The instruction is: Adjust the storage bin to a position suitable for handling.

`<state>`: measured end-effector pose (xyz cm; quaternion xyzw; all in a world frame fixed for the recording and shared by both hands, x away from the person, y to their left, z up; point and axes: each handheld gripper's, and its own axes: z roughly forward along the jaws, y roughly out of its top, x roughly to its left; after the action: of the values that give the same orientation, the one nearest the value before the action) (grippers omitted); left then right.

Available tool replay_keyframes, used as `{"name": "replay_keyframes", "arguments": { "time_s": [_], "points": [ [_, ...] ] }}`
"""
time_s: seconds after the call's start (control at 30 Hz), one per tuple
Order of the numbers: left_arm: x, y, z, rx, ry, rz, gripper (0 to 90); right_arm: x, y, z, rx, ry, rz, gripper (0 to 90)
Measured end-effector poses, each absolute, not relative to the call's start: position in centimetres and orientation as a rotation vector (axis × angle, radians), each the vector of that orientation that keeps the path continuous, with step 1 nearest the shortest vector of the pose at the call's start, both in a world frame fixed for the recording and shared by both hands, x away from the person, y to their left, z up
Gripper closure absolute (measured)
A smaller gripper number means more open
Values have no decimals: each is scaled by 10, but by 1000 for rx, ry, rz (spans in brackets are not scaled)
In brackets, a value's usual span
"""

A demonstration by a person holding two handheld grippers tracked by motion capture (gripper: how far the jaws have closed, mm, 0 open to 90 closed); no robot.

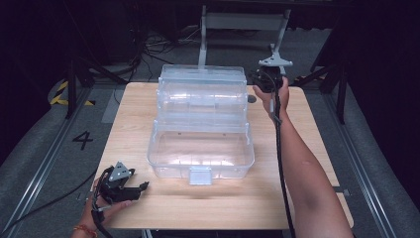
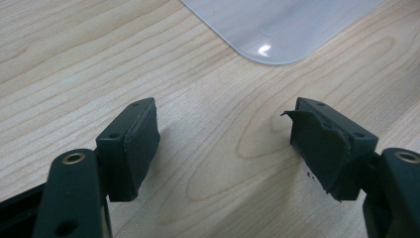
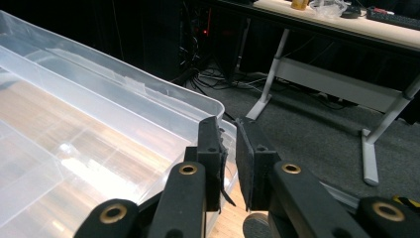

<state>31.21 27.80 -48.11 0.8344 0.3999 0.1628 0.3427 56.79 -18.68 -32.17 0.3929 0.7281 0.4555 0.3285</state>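
A large clear plastic box (image 1: 200,148) stands open in the middle of the wooden table (image 1: 223,203), with its tiered trays and lid (image 1: 202,82) raised at the back. My right gripper (image 1: 259,79) is at the box's far right corner. In the right gripper view its jaws (image 3: 229,144) are nearly together, pinching the thin corner rim (image 3: 210,105) of the clear plastic. My left gripper (image 1: 143,187) lies low near the table's front left, pointing right. In the left gripper view it (image 2: 225,144) stands open over bare wood, with a rounded corner of the box (image 2: 277,29) just beyond.
A grey latch (image 1: 200,175) sits on the box's front wall. Dark floor with cables and a white table frame (image 1: 242,22) lies beyond the far edge. Another table's legs (image 3: 369,148) stand behind.
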Motion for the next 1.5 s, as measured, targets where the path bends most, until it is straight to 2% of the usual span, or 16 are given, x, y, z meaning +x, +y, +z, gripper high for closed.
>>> {"name": "replay_keyframes", "arguments": {
  "time_s": [0.3, 0.9, 1.07, 1.23, 1.5],
  "points": [
    [312, 278, -481, 2171, 1039, 424, 275, 557, -189, -320, 978, 1932, 1169, 804],
    [312, 278, -481, 2169, 1043, 426, 274, 511, -213, -325, 884, 2023, 1179, 688],
    [312, 278, -481, 2169, 1043, 426, 274, 499, -220, -328, 871, 2050, 1180, 632],
    [312, 278, -481, 2168, 1044, 426, 274, 484, -227, -334, 833, 2116, 1155, 530],
    [312, 278, -481, 2168, 1044, 426, 273, 464, -236, -344, 799, 2148, 1112, 473]
  ]
}}
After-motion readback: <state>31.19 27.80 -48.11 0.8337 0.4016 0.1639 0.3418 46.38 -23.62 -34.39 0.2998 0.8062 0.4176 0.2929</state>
